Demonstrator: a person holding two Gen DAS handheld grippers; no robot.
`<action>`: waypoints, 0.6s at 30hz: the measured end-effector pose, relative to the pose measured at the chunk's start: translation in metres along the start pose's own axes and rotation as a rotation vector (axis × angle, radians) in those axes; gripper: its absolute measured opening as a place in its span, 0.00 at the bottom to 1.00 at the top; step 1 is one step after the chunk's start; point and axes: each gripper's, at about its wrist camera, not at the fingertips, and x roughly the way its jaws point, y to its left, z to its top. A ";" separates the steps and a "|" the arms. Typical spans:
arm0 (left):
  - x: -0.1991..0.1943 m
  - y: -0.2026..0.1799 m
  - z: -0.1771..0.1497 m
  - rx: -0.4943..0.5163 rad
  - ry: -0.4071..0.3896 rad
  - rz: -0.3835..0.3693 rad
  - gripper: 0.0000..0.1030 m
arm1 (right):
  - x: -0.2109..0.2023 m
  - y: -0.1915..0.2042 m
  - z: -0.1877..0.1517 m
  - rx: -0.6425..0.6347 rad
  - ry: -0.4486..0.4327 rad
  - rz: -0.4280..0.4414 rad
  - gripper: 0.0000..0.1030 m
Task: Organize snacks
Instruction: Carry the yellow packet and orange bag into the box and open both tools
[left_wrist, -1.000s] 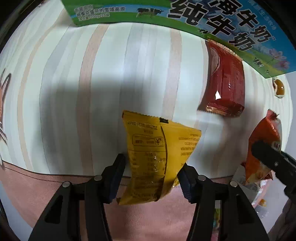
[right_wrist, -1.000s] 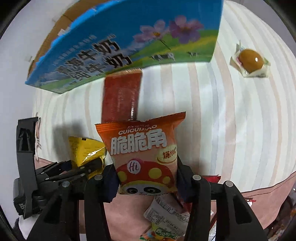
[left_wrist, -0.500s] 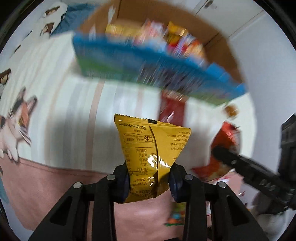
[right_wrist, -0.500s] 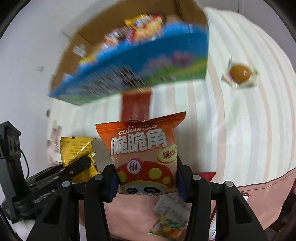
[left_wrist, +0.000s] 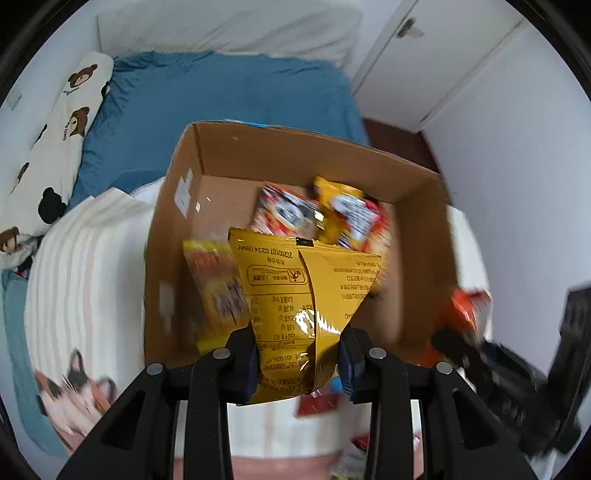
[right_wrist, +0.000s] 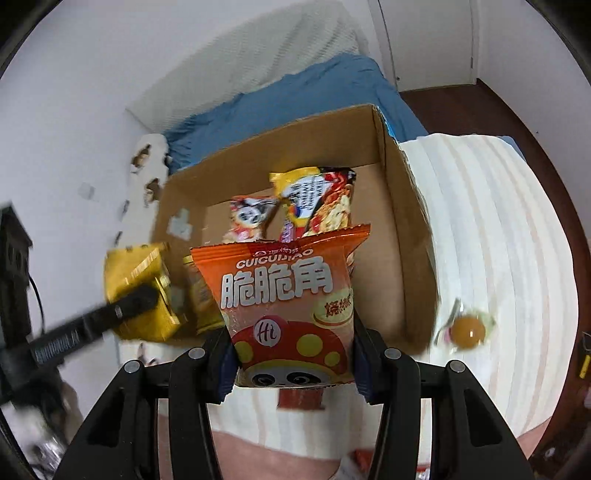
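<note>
My left gripper (left_wrist: 297, 363) is shut on a yellow snack packet (left_wrist: 306, 291) and holds it over the near edge of an open cardboard box (left_wrist: 295, 155). My right gripper (right_wrist: 293, 363) is shut on an orange snack bag (right_wrist: 284, 295) with a mushroom picture, held above the same box (right_wrist: 406, 206). Several snack packets (left_wrist: 321, 218) lie inside the box. The left gripper with its yellow packet (right_wrist: 140, 295) shows at the left of the right wrist view. The orange bag (left_wrist: 469, 306) shows at the right of the left wrist view.
The box stands on a striped blanket (right_wrist: 498, 229) on a bed with a blue sheet (left_wrist: 221, 92). A wrapped brown egg-like snack (right_wrist: 467, 328) lies right of the box. A red packet (right_wrist: 301, 400) lies below my right gripper. A bear-print pillow (left_wrist: 51, 147) lies at the left.
Both grippers have risen and tilted with their packets, from low in front of the box's side to above its open top. The box interior has come into view.
</note>
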 end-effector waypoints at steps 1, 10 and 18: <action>0.010 0.002 0.007 -0.004 0.011 0.009 0.30 | 0.010 -0.001 0.004 0.008 0.016 -0.010 0.52; 0.097 0.020 0.081 0.002 0.149 0.135 0.33 | 0.076 -0.013 0.017 0.043 0.149 -0.103 0.69; 0.102 0.033 0.092 0.005 0.115 0.165 0.87 | 0.087 -0.005 0.026 0.015 0.146 -0.135 0.93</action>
